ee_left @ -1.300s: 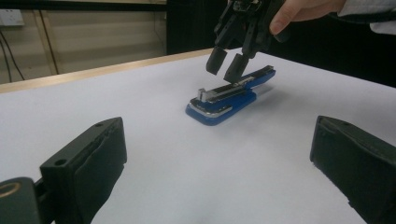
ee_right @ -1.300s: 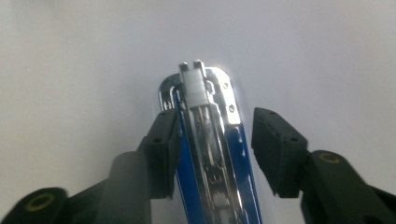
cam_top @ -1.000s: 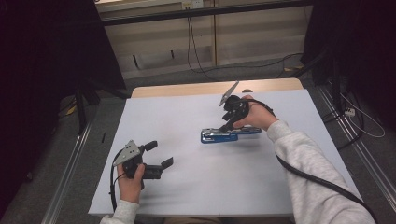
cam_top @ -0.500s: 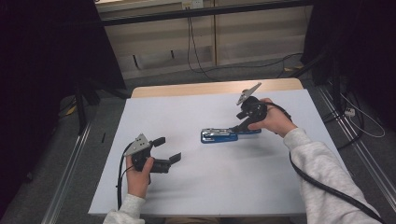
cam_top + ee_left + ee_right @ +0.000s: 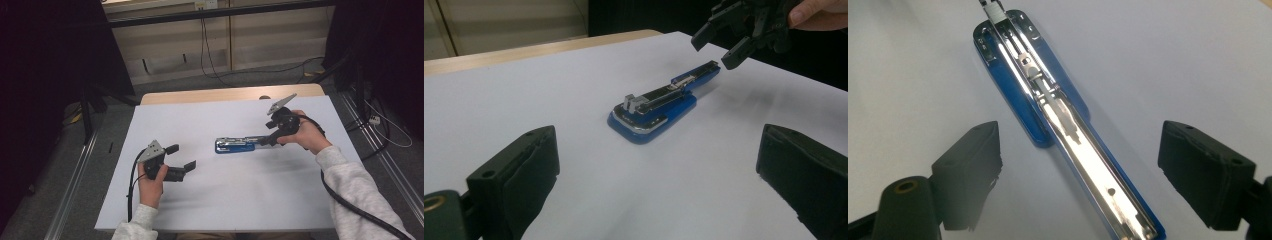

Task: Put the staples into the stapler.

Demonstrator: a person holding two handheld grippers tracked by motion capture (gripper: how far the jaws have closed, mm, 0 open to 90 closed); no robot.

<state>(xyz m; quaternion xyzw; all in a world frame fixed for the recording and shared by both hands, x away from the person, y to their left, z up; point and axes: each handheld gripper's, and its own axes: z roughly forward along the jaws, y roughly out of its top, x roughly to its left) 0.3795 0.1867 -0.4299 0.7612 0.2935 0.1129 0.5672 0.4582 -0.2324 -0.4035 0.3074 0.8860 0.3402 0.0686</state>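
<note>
A blue plastic stapler lying opened out flat, its chrome metal staple channel facing up (image 5: 239, 144), rests near the middle of the white-covered table (image 5: 210, 210). Its long axis runs across the table, nearly side to side in the high view, with the broad base end toward the person's left and the slim end toward the right.

The right tongs (image 5: 266, 140) are much the nearer: they sit just beside the slim right end of the stapler, pointing along it. In the right gripper view the chrome channel (image 5: 1068, 125) runs up between the two black jaws, which stand well apart on either side and do not press on it; the jaws have just been opening, and the stapler lies free on the table between them.

The left tongs (image 5: 181, 161) hang well apart from the stapler, lower left of it in the high view, jaws spread wide and holding nothing. From there the stapler (image 5: 659, 102) lies ahead, its broad end nearest.

No brand, label or writing can be read on the stapler or the tongs.
</note>
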